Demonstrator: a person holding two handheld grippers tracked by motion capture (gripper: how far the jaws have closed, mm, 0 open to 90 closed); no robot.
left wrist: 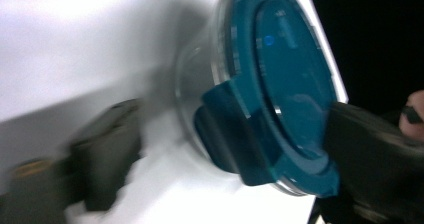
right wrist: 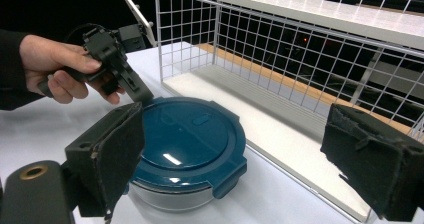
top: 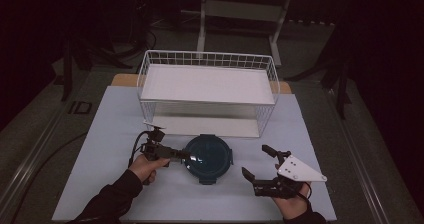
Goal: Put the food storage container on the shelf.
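Round lidded container (top: pixel 209 157) on the bench (top: pixel 115 129) just before the wire rack (top: pixel 207 91), left gripper (top: pixel 183 154) spread at its rim, right gripper (top: pixel 256 160) spread beside it: risk of sliding if nudged sideways.

Black sleeves (top: pixel 112 196), black tongs (top: pixel 170 154) with trailing cable, and a grey three-cornered plate (top: pixel 299 170) bearing screws.
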